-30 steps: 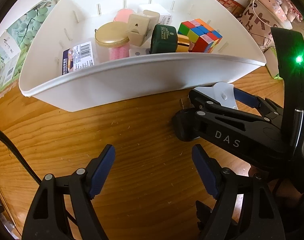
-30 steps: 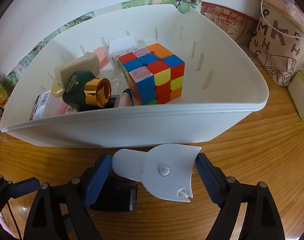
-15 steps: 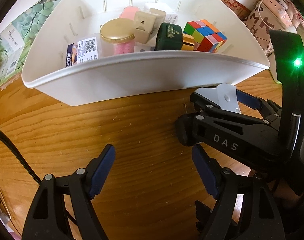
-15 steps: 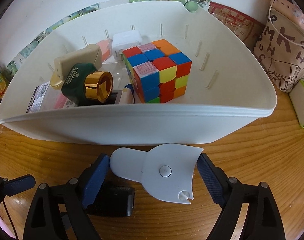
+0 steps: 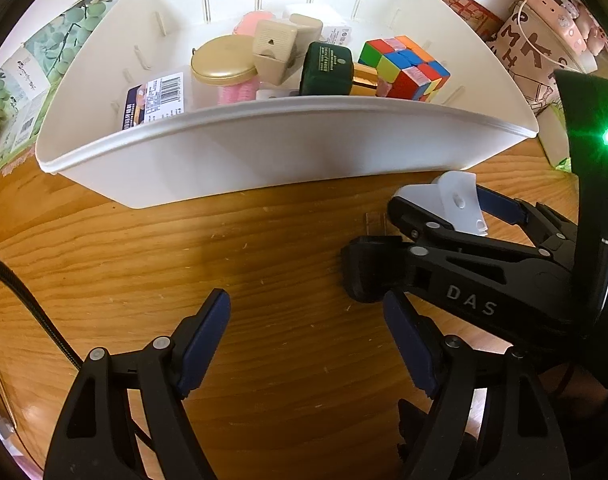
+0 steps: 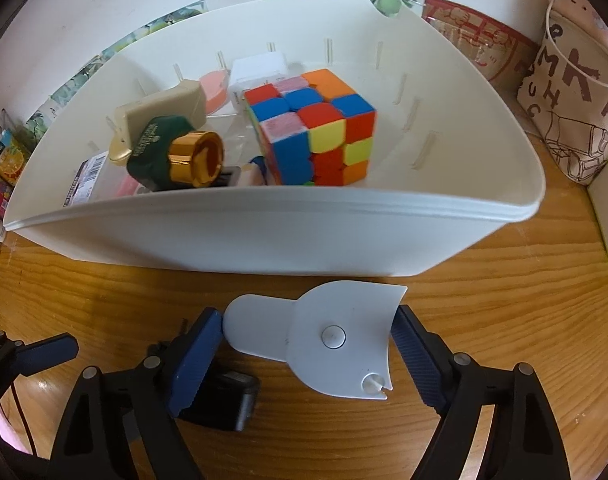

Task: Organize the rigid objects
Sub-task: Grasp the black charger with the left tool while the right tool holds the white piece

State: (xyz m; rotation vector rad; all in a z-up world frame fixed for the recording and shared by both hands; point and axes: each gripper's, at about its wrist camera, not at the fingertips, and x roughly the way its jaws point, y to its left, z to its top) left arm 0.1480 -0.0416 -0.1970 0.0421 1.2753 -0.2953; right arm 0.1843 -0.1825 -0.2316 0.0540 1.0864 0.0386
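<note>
The flat white plastic fan-shaped gadget (image 6: 324,340) lies on the wooden table (image 5: 264,264), just in front of the white plastic bin (image 6: 264,236), its long axis running crosswise between the jaws of the right gripper (image 6: 304,344). The blue pads bracket its two ends and have just been closing, apparently touching. The left gripper (image 5: 304,344) hangs wide and empty over bare wood, farther away.

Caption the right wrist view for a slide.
Right tongs straddle a white plastic piece before a white bin holding a puzzle cube.
</note>
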